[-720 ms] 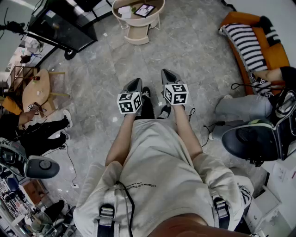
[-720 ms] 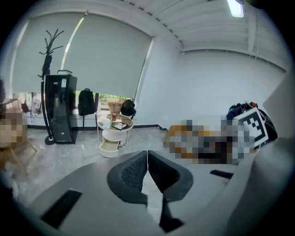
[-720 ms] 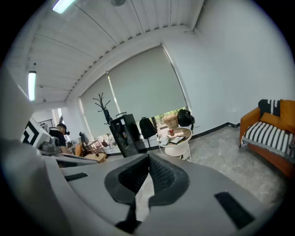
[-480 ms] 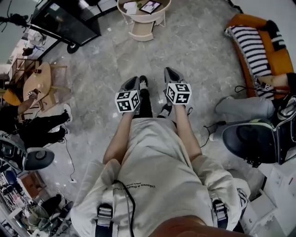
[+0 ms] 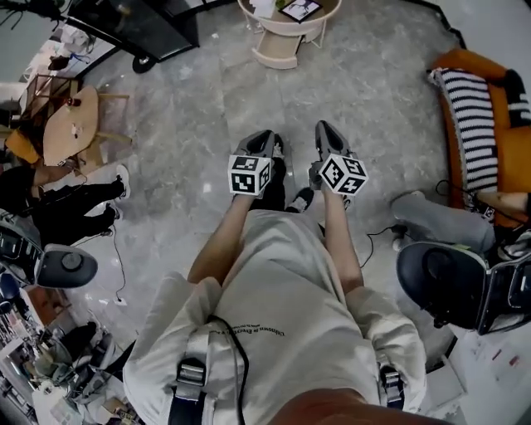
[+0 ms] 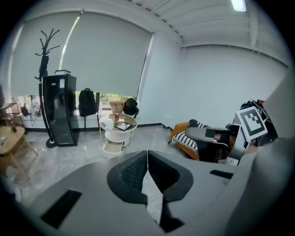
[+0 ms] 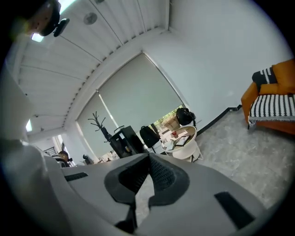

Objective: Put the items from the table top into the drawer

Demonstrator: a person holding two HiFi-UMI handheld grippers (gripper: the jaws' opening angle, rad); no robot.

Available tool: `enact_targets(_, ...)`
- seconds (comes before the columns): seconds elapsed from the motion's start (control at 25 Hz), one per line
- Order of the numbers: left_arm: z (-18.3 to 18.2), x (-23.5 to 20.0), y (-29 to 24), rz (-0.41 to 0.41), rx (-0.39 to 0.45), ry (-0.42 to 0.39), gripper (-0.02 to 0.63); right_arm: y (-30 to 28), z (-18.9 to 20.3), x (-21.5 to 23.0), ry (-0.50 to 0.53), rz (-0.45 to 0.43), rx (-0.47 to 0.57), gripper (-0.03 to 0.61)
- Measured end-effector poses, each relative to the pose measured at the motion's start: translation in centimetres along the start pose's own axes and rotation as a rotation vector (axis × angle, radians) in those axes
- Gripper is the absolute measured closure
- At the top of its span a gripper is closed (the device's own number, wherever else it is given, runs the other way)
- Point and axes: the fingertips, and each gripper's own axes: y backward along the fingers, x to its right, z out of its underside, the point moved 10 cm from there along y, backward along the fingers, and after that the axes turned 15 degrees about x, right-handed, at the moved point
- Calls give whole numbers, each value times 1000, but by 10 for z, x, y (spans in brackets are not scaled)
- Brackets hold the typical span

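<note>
Items (image 5: 300,8) lie on the round white surface (image 5: 290,31) at the far side of the room, well apart from me. The drawer (image 5: 278,56) appears pulled out beneath its top. Over the last moment the head view has swung: the surface has slid right and up against the top edge, the orange sofa (image 5: 485,108) has dropped lower at right, and both my grippers have drifted right with my arms. None of that has brought me within reach, so I judge the task not yet begun and the walk across the grey floor (image 5: 207,100) the step in hand.

My left gripper (image 5: 267,135) is closed pad to pad with nothing between, and my right gripper (image 5: 322,127) is likewise closed and empty. Both are held out side by side in front of my shirt, pointing toward the surface.

The far half of the surface is cut off in the head view. The items are too small to name: one dark and flat, something white, and, in the left gripper view, a small red thing (image 6: 116,115). Whether the drawer already holds anything I cannot tell. A seated person's legs (image 5: 440,216) and a black chair (image 5: 444,286) are at right, off my line to the surface.
</note>
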Motion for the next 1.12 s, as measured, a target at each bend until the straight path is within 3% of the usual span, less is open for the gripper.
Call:
enact_targets(0.2, -5, -24, -59, -13, -16, 65, 592, -49, 2, 25, 6, 2, -97, 545)
enact_targets(0.32, -27, -58, -81, 1, -19, 109, 592, -85, -2, 15, -22, 32, -127, 545)
enact_targets(0.6, -74, -142, -150, -62, 75, 147, 592, -173, -3, 21, -15, 76, -174, 545)
enact_targets(0.76, -101, -199, -175, -89, 113, 173, 592, -233, 0, 2, -10, 64, -167, 545)
enact_targets(1.0, -133, -259, -201, -68, 98, 178, 592, -308, -3, -12, -218, 83, -72, 545)
enact_targets(1.12, -140, -278, -209, -58, 84, 150, 592, -334, -3, -14, -189, 91, -74, 545)
